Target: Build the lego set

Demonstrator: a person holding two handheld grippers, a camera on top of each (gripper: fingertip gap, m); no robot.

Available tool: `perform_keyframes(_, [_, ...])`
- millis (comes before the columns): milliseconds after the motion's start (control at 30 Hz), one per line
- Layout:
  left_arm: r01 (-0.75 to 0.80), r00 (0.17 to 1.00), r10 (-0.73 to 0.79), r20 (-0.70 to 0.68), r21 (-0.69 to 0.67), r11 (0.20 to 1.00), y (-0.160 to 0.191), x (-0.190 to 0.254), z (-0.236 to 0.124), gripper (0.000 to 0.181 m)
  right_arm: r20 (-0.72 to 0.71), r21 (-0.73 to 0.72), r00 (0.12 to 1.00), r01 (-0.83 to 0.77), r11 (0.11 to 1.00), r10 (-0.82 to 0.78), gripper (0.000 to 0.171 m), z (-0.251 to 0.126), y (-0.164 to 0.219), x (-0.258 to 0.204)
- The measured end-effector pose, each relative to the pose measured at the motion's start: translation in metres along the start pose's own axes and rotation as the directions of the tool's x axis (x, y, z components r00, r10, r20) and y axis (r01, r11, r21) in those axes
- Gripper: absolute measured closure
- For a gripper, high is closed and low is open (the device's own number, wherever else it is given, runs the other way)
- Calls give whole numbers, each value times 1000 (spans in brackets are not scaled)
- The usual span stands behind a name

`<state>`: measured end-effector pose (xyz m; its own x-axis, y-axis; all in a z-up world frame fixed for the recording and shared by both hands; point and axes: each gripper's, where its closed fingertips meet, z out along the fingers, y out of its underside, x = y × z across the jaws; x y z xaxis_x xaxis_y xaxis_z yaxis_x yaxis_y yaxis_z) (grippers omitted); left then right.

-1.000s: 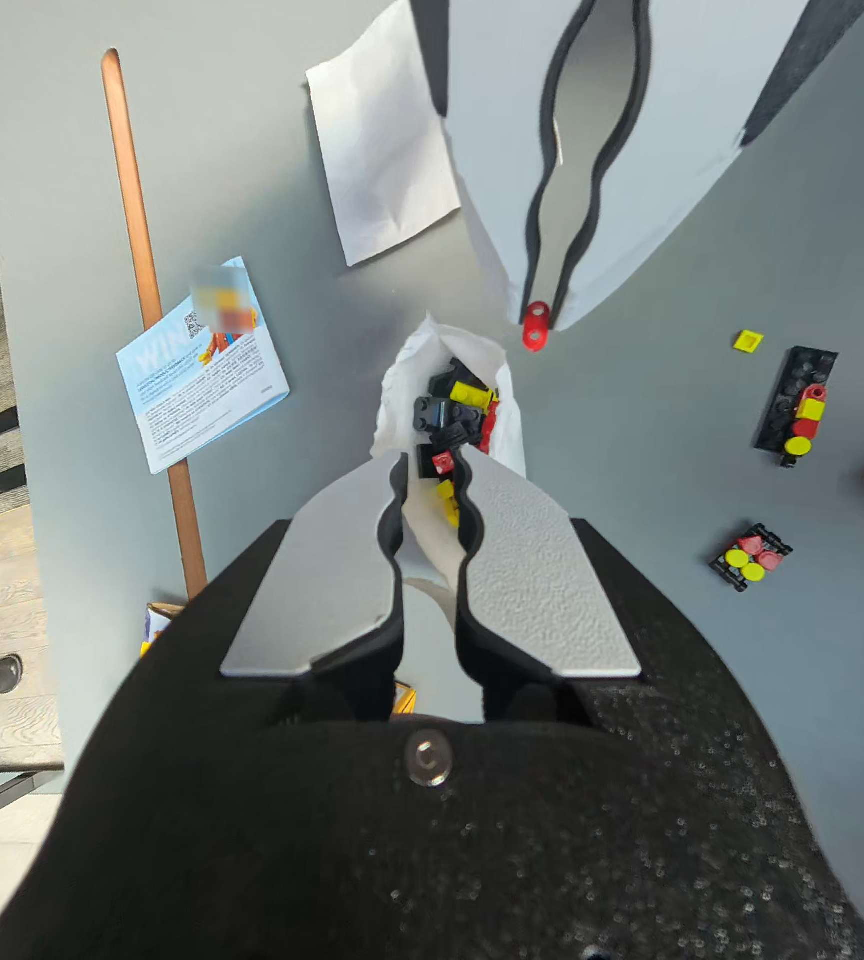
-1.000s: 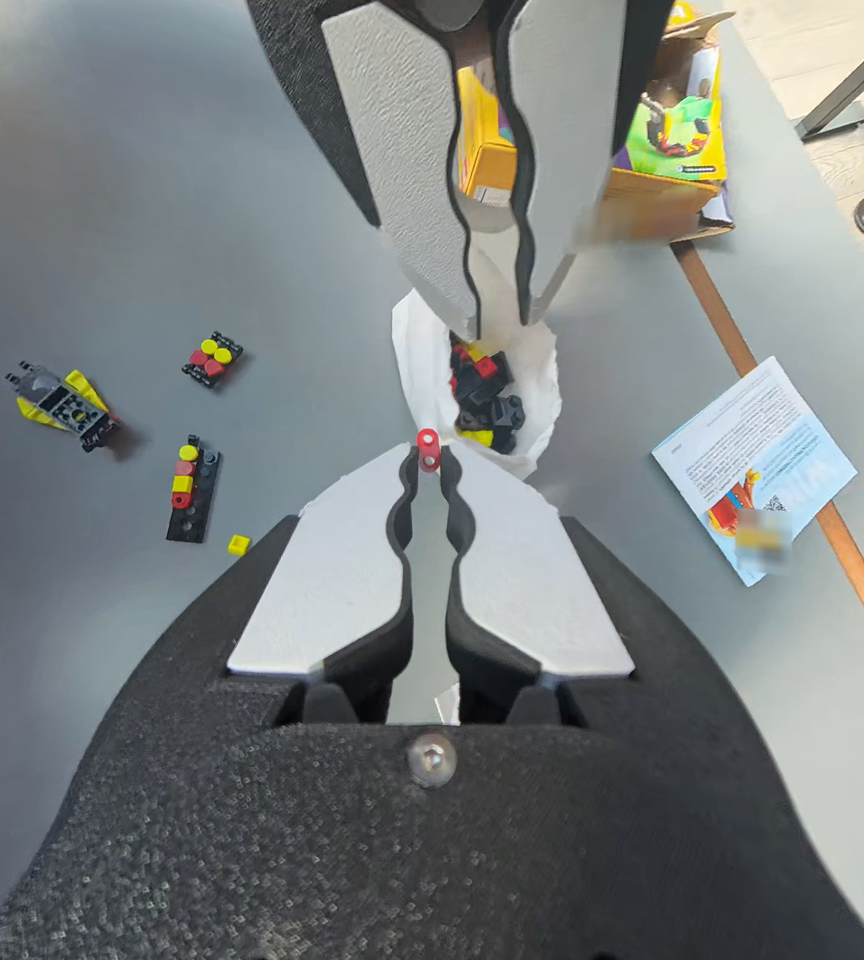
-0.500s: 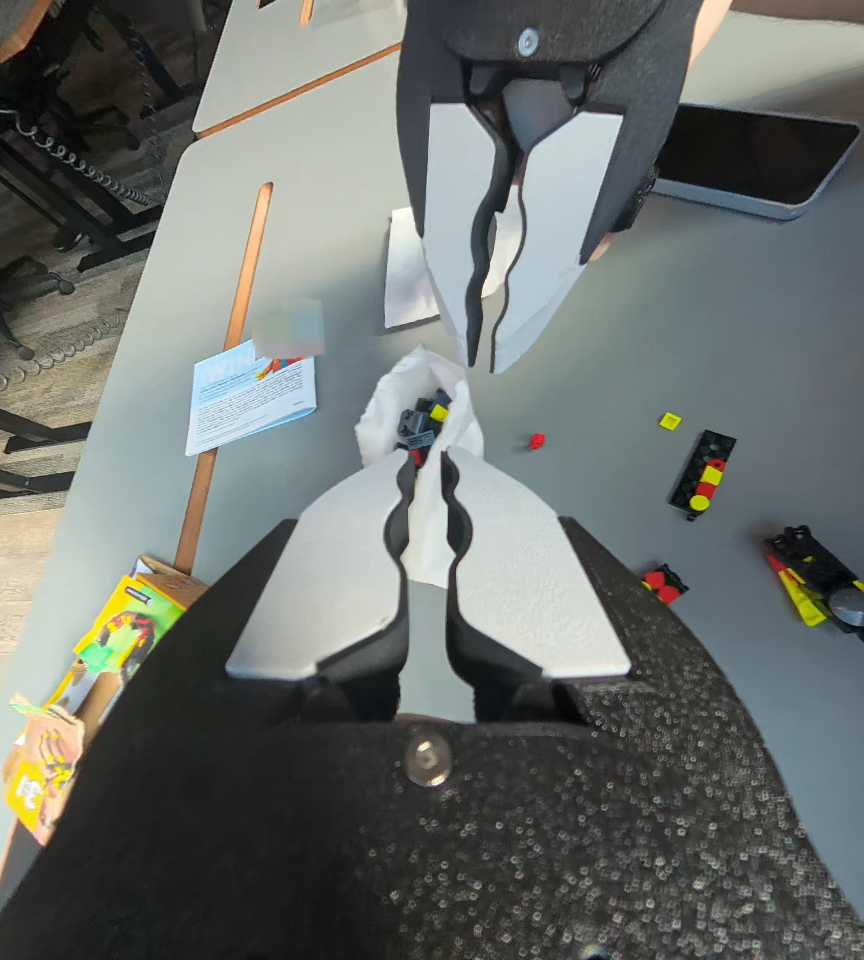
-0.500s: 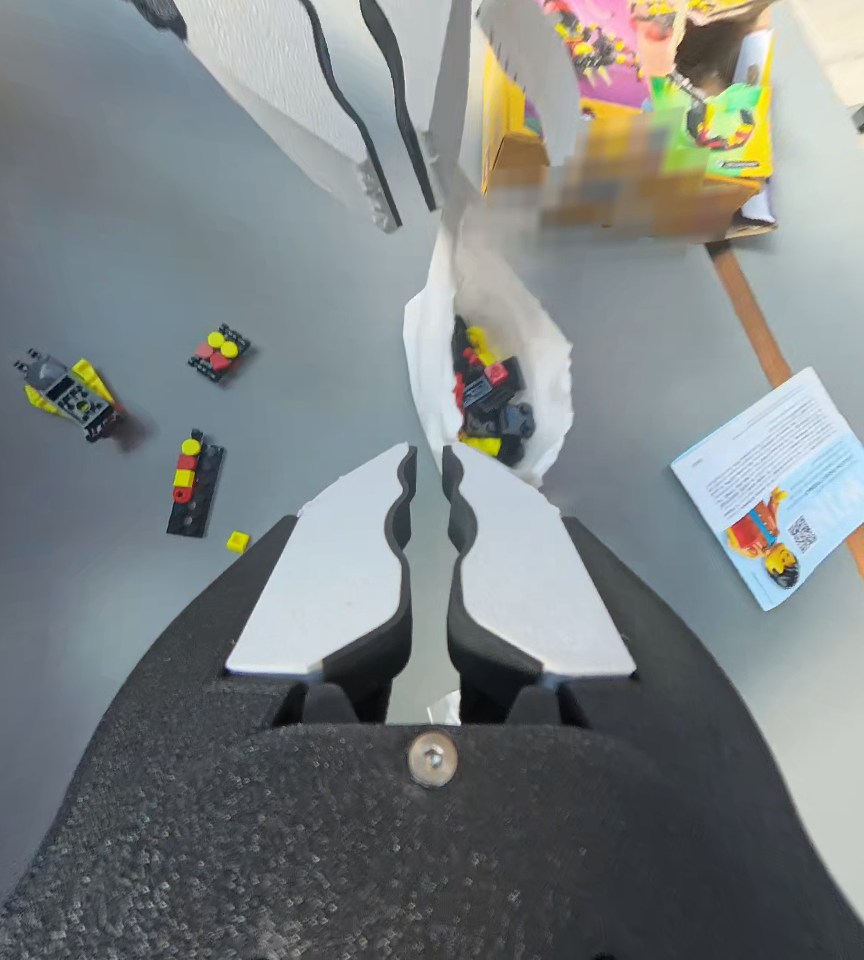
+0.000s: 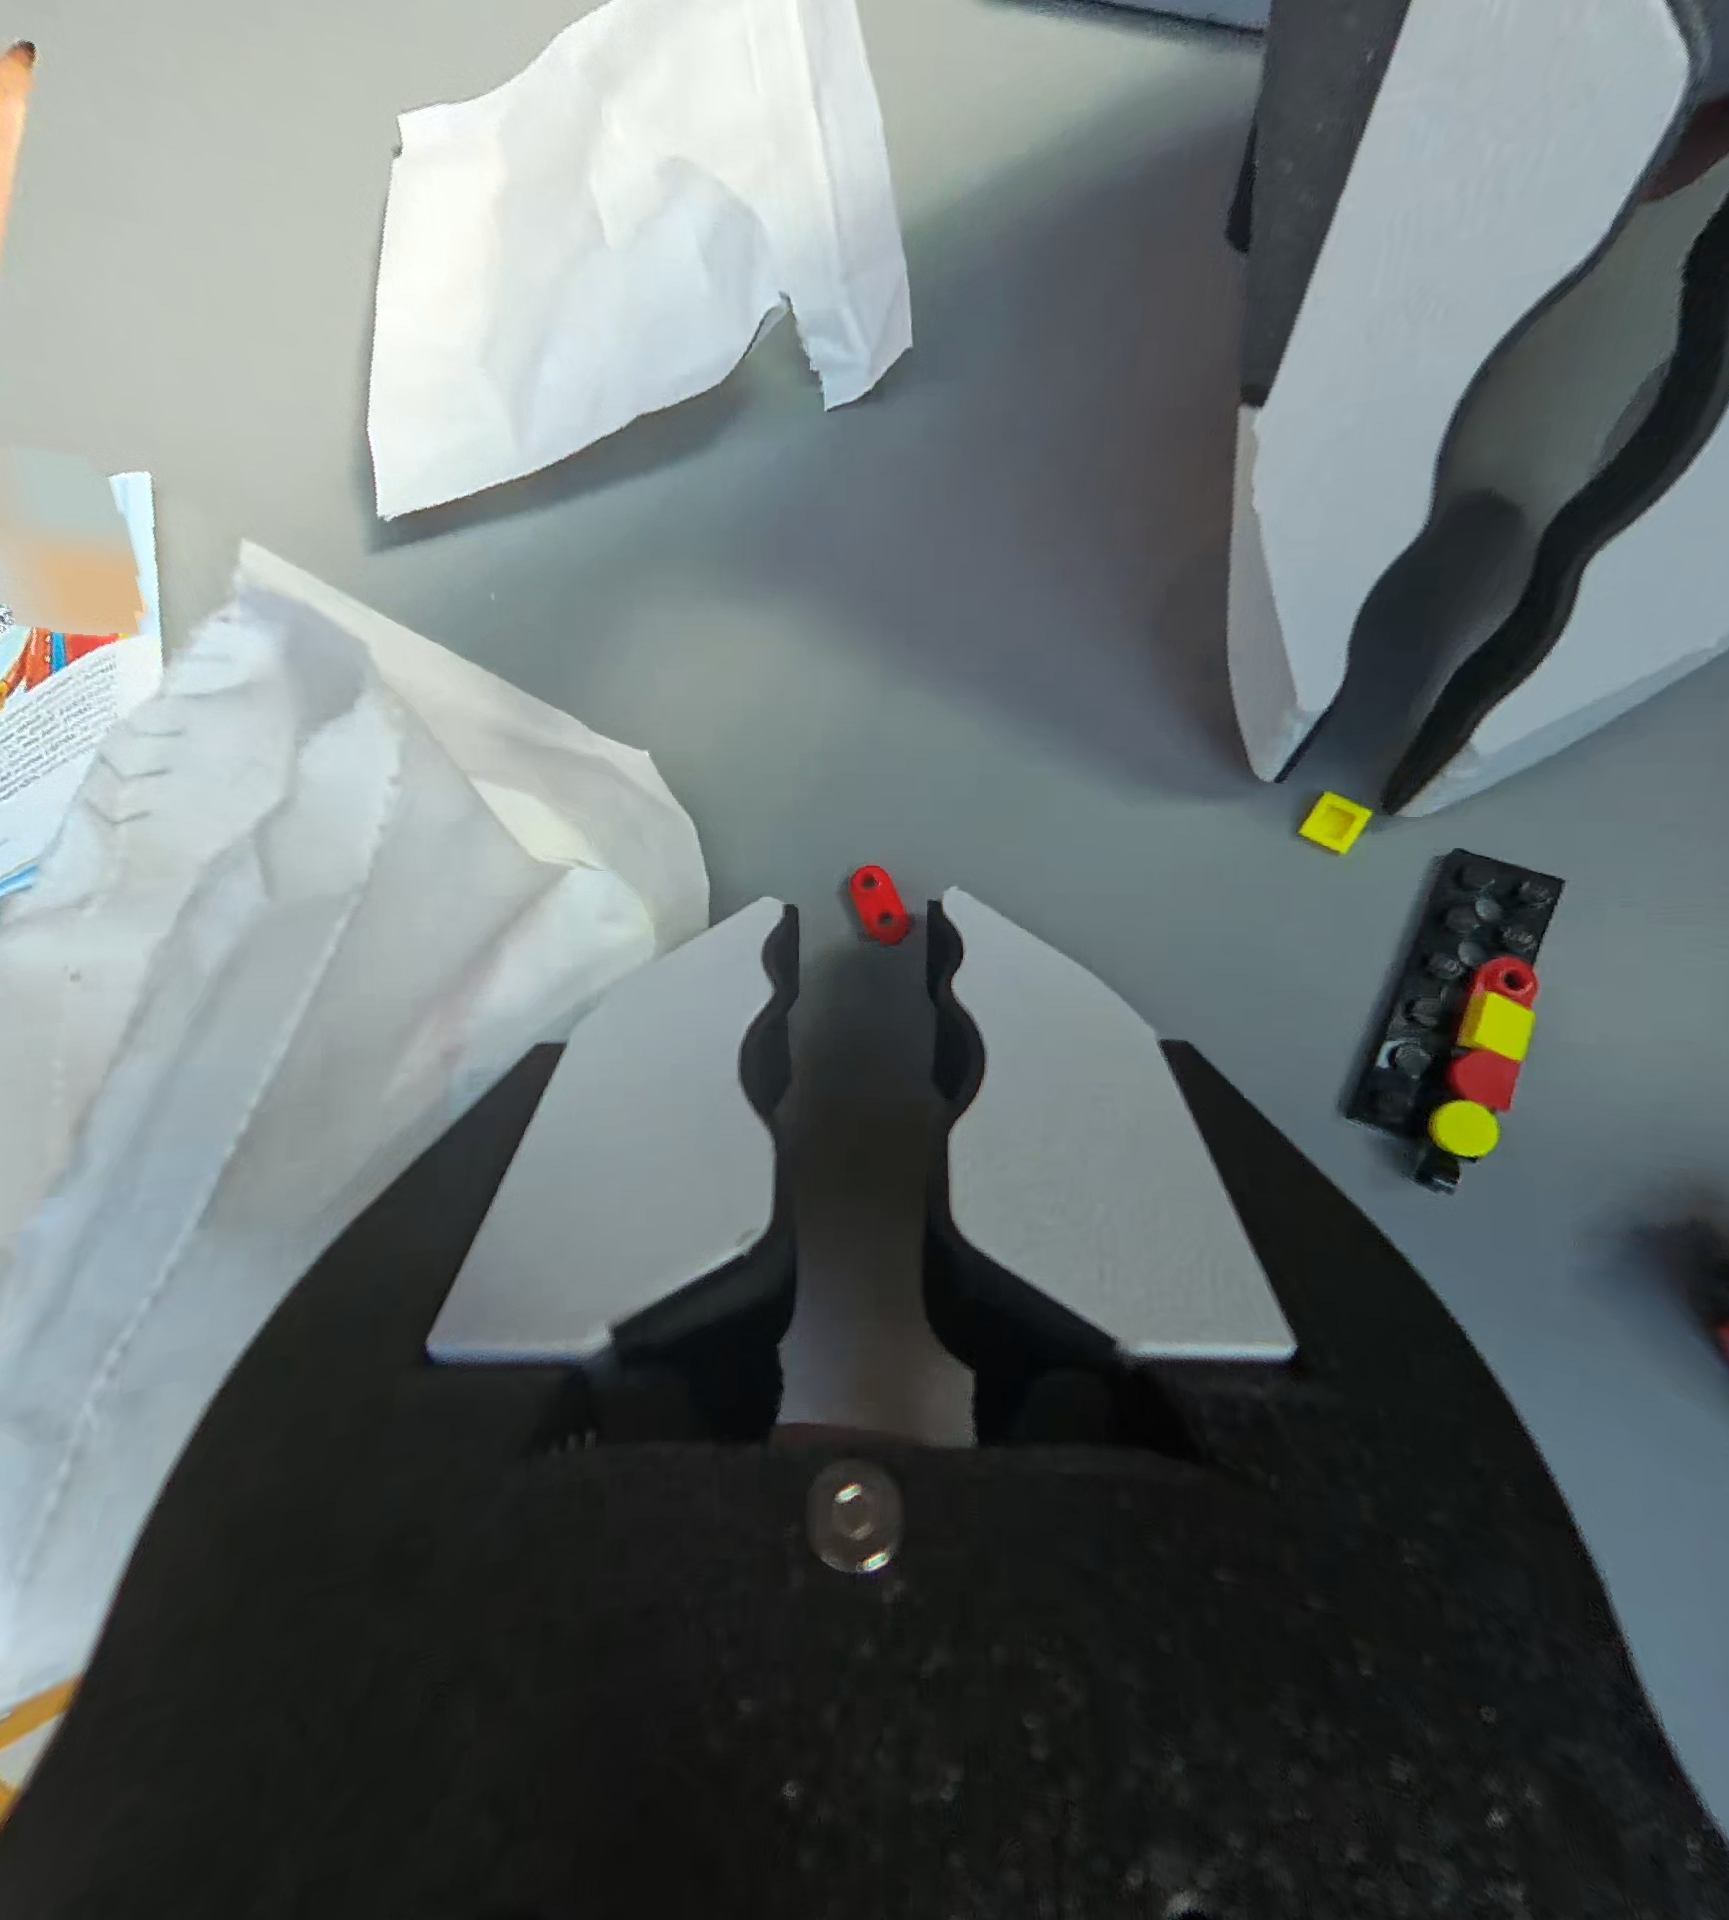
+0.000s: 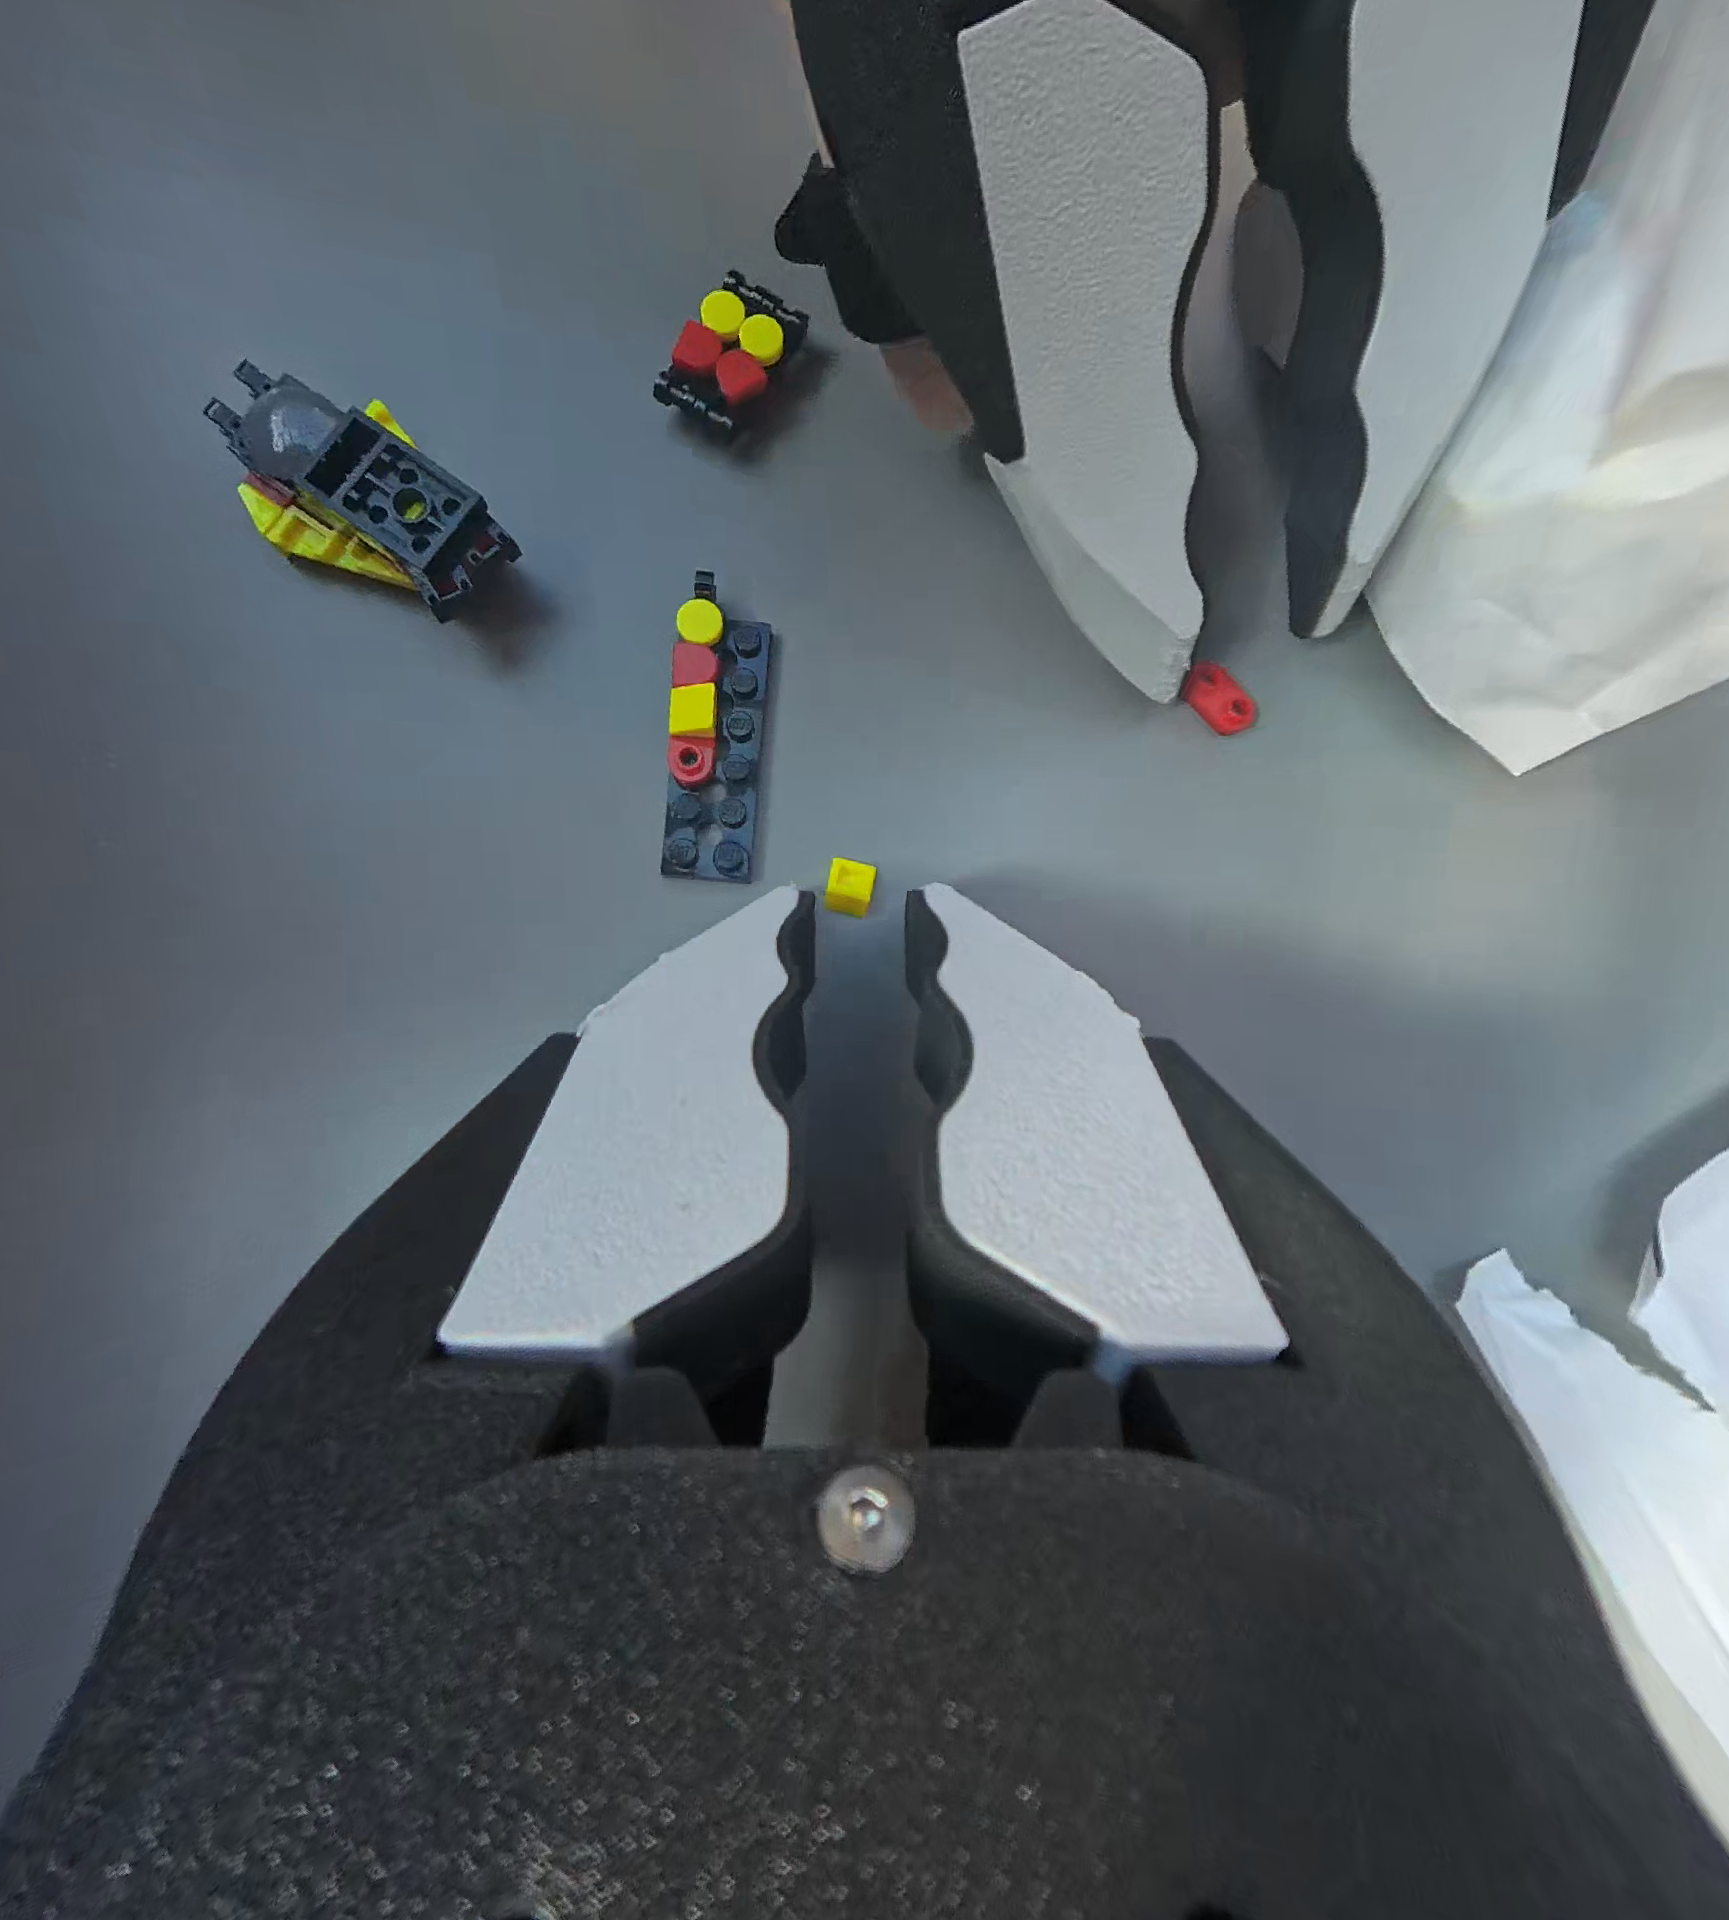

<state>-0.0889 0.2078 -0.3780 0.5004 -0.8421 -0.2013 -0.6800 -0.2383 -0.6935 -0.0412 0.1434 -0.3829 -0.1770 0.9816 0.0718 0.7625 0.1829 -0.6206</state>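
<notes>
Two grippers' fingers narrowly parted, empty, left gripper at red piece, right gripper at yellow tile

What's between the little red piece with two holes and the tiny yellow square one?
Just bare grey table. The right wrist view shows nothing lying between the small red two-hole lego piece and the small yellow square lego tile.

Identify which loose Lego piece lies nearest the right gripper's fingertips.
The small yellow square piece, just ahead of the right gripper; the loose red piece lies by the left gripper.
</notes>
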Motion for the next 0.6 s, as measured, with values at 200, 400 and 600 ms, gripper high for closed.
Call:
perform_keyframes(200, [33,999,-35,-39,-35,999,-1,6,7,176,1,18,1000,-14,1000,14,164,7,-6,-1])
perform_keyframes(400, [47,998,-51,26,131,990,-36,0,-55,181,-147,129,989,15,992,4,164,-31,-46,50])
perform_keyframes(600, [-13,984,-11,180,131,991,-55,-65,-117,181,-193,192,980,85,978,-47,164,-45,-119,117])
